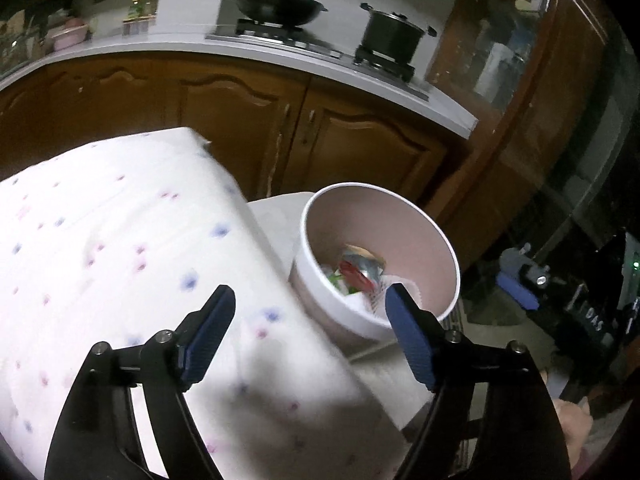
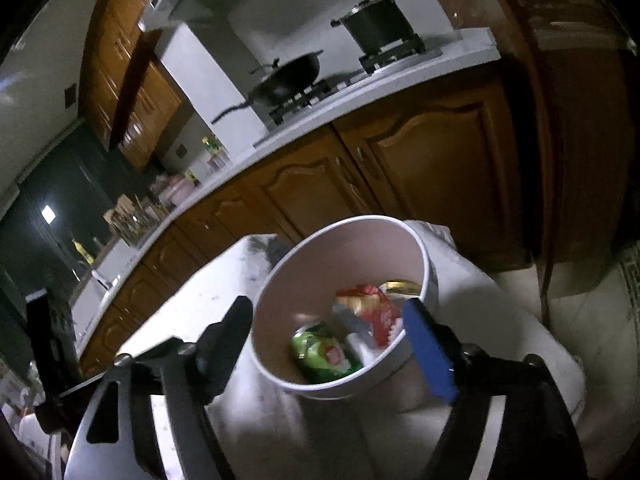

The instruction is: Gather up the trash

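A round white bin (image 1: pixel 436 236) stands on a low white stool beside the table; it also shows in the right wrist view (image 2: pixel 276 280). Inside lie trash pieces: a crushed can (image 1: pixel 362 266), a green wrapper (image 2: pixel 324 354) and a red wrapper (image 2: pixel 380 316). My left gripper (image 1: pixel 310 312) is open and empty, above the table's right edge, its right finger over the bin's near rim. My right gripper (image 2: pixel 328 328) is open and empty, right above the bin, with a finger on either side of its opening.
The table wears a white cloth with pink and blue dots (image 1: pixel 120 248). Behind it run brown kitchen cabinets (image 1: pixel 240 120) and a white counter with a wok (image 1: pixel 280 6) and a pot (image 1: pixel 390 36) on a stove. A wooden cabinet (image 1: pixel 540 120) stands right.
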Demonstrator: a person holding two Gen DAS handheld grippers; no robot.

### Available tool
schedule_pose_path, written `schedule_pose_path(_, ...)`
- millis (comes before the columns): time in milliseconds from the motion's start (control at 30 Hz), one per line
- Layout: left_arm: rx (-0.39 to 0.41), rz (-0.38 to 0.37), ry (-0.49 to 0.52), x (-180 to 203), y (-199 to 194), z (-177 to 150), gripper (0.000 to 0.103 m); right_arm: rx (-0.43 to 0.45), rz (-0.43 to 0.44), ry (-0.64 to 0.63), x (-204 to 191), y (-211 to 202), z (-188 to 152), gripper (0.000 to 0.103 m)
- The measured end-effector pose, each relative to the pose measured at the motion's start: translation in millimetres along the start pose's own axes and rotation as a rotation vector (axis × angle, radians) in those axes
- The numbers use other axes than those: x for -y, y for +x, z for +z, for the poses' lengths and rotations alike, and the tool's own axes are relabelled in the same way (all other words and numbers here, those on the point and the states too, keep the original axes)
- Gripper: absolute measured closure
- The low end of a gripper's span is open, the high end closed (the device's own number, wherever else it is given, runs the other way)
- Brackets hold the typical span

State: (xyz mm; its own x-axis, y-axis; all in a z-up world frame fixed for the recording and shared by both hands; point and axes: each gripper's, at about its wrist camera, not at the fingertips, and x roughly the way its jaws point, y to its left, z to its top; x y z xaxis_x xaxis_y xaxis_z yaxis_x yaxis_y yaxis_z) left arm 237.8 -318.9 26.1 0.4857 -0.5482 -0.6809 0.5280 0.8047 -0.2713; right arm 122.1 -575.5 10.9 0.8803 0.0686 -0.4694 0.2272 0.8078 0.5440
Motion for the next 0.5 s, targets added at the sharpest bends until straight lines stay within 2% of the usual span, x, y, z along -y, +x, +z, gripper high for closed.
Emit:
schedule_pose_path(200,0.043,0.013,-0.026,-15,-36,-20,0.018,0.052,0.045,0.006,-22,-21,-14,0.009)
schedule_pose_path(500,0.098,0.044,-0.030,-28,-78,-49,0.013,0.119,0.042,-0.042,-61,-48,-48,0.005)
